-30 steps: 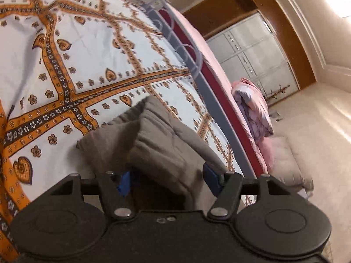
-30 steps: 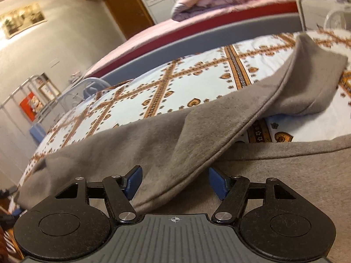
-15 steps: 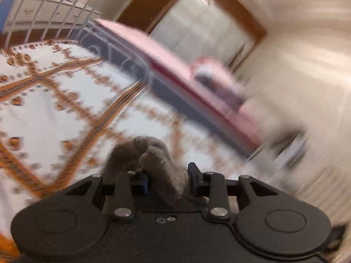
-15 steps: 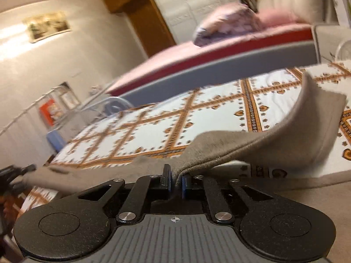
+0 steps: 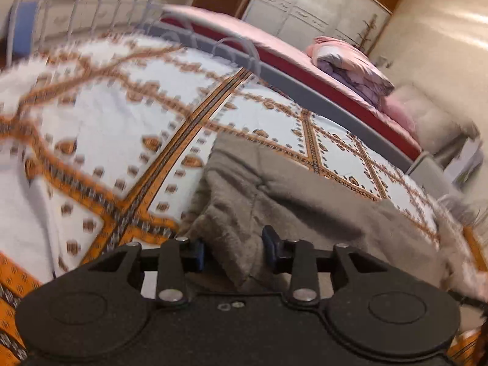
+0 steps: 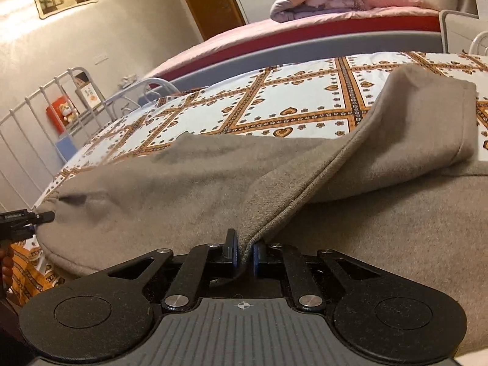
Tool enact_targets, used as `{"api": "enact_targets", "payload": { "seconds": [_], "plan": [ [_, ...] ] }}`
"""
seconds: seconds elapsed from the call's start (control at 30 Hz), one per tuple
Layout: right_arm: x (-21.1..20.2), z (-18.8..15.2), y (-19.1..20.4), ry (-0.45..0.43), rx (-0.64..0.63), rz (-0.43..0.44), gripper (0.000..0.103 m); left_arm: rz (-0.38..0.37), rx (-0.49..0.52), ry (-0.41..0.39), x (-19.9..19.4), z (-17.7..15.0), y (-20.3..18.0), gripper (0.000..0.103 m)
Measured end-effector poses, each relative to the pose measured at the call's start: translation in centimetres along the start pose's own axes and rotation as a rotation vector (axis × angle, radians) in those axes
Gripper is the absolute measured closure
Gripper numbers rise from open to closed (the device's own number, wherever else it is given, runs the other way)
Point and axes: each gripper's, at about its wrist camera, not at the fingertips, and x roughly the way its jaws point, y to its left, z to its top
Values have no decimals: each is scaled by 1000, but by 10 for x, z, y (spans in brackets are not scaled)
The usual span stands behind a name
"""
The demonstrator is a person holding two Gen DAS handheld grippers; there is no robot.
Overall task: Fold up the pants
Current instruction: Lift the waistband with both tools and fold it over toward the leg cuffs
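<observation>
On the bed with the white and orange patterned sheet [image 6: 299, 97] lie the grey pants [image 6: 195, 183], spread wide across the near part of the sheet. The right gripper [image 6: 244, 251] points forward and somewhat downward, and it sits low over the cloth. Its jaws have just been closing, and now the blue pads [image 6: 233, 251] pinch a hemmed edge of the pants between them, so this edge rises up from the cloth under it. One part of the pants is turned over and stands up at the far right. The left gripper [image 5: 233, 248] also points downward at a slant. Its jaws have just been closing too, and they are clenched on a thick bunch of the grey cloth. In the right wrist view this gripper shows at the far left edge, touching the end of the pants. Behind the sheet stands a second bed [image 5: 274, 48] with a pink cover.
</observation>
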Motion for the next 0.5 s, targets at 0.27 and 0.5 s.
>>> {"api": "enact_targets", "payload": {
  "seconds": [0.27,0.5],
  "plan": [
    [-42,26,7,-203,5,9,94,-177,29,-254,-28,39,-22,79],
    [-2,0,4,13,-6,1,94,30,64,31,18,0,-1,78]
  ]
}}
